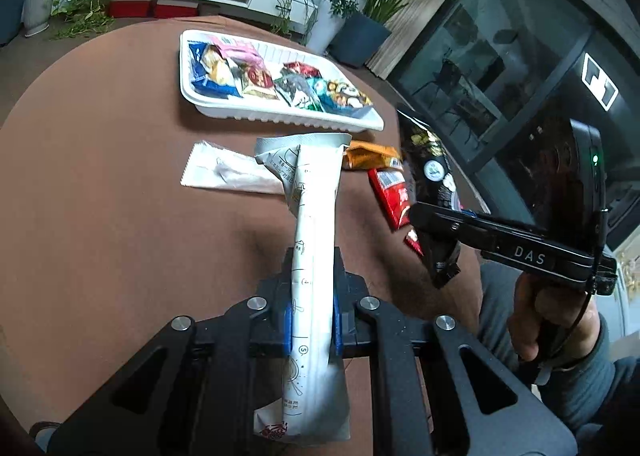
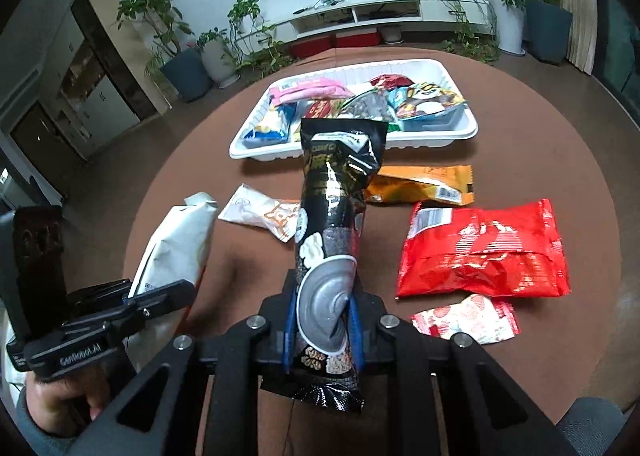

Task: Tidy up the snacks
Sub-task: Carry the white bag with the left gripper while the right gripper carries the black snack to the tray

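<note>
Brown cloth covers the round table (image 2: 180,184). Left gripper (image 1: 313,316): jaws clamped on a long white snack packet (image 1: 316,216), which is squeezed between the blue pads (image 1: 288,330) and projects forward above the table surface. Right gripper (image 2: 322,330): jaws clamped on a black snack packet (image 2: 336,192), which is pinched at its lower part and extends forward, its top end overlapping the near rim of the tray in the right wrist view.

White plastic tray (image 2: 460,134): located at the far side of the table, loaded with assorted small snack packets.

Loose items on the cloth between tray and grippers:
- orange packet (image 2: 424,184), just in front of the tray;
- large red packet (image 2: 484,252), to the right;
- small red-and-white packet (image 2: 468,318), near the large red packet;
- small white packet (image 2: 260,212), left of centre.
</note>
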`<state>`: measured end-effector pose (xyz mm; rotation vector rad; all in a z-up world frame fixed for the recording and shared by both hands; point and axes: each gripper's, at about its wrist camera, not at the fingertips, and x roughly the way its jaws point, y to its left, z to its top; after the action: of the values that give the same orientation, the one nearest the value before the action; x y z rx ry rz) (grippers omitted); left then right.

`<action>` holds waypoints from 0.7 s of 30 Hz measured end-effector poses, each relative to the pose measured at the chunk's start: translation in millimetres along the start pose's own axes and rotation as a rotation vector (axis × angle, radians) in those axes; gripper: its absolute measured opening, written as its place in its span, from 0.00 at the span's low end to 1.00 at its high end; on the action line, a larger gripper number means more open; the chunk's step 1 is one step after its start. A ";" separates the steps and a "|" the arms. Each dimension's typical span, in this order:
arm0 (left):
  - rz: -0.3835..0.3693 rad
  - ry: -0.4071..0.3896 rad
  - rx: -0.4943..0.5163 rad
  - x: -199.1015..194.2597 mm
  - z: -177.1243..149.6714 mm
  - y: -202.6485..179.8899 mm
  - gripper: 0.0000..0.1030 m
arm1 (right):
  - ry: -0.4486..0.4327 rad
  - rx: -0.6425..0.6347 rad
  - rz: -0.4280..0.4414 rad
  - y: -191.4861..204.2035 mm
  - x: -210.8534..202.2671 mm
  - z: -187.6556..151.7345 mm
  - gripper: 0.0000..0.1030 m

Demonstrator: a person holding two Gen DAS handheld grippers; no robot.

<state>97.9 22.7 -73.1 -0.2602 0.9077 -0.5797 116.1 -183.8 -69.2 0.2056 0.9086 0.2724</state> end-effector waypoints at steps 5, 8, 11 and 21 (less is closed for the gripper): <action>-0.002 -0.032 -0.020 -8.6 16.4 8.0 0.11 | -0.040 0.051 0.008 -22.3 -16.6 15.2 0.22; -0.001 -0.051 -0.025 -13.3 31.0 12.3 0.11 | -0.065 0.085 0.005 -40.7 -26.7 29.9 0.22; 0.006 -0.077 -0.019 -18.8 51.5 14.7 0.11 | -0.090 0.102 -0.010 -56.2 -36.2 46.0 0.22; 0.034 -0.114 0.035 -4.4 148.0 12.9 0.11 | -0.138 0.030 -0.025 -62.7 -37.0 132.6 0.22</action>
<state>219.1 31.7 12.5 -0.2436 0.7895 -0.5438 209.5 -262.9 19.7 0.2377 0.7782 0.2188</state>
